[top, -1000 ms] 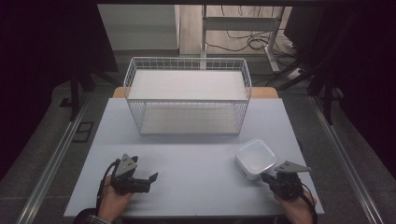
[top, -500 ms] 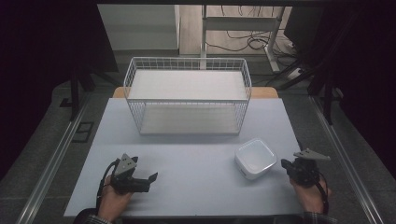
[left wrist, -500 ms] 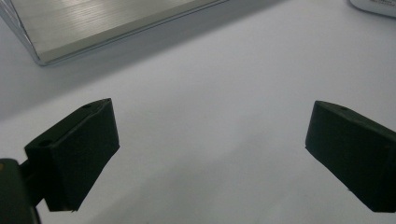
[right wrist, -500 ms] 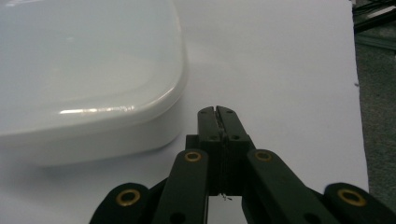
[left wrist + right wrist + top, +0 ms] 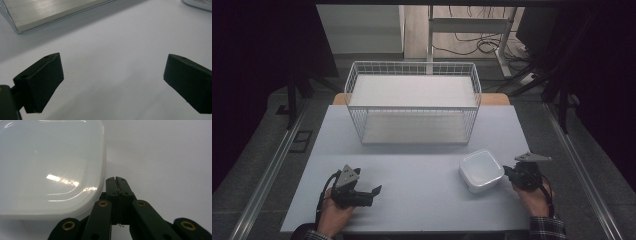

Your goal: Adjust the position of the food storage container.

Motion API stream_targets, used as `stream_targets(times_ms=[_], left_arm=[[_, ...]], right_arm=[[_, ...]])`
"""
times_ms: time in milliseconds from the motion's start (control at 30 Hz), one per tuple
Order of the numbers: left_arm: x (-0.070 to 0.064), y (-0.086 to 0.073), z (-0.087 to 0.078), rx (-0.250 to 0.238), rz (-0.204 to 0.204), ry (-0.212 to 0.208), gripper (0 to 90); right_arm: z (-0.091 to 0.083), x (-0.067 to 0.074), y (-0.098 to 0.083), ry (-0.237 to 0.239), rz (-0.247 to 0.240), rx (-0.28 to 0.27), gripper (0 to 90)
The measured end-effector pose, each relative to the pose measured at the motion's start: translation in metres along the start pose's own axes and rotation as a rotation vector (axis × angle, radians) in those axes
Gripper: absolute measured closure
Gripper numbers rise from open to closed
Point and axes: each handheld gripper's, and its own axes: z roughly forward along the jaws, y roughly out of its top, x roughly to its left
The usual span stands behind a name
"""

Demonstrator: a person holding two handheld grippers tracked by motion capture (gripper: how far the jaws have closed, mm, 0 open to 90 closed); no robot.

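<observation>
High view: white lidded container (image 5: 481, 170) on the surface (image 5: 422, 195), front right, ahead of the wire basket (image 5: 412, 102). Right gripper (image 5: 512, 175) just beside its right edge; left gripper (image 5: 374, 192) well apart, front left.
Left gripper view: fingers (image 5: 40, 82) released, nothing between.
Right gripper view: fingers (image 5: 116, 185) clenched together, empty, beside the container's rim (image 5: 101, 182).

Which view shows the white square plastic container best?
The high view: the whole white square plastic container sits on the table before the wire basket. The right gripper view shows its lid up close; the left gripper view catches just a corner.
</observation>
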Motion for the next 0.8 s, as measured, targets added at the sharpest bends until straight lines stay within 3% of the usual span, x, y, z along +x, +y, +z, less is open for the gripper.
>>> stream_targets(times_ms=[267,567,800], left_arm=[[-0.001,0.0,0.001,0.007,0.009,-0.002,2.2],[0.0,0.0,0.002,0.007,0.003,-0.001,2.2],[-0.001,0.0,0.002,0.014,0.009,-0.002,2.3]], right_arm=[[0.01,0.018,0.007,0.094,-0.023,-0.001,88.1],[0.029,0.019,0.024,0.109,-0.039,0.01,88.4],[0.037,0.045,0.03,0.17,-0.066,0.025,88.4]])
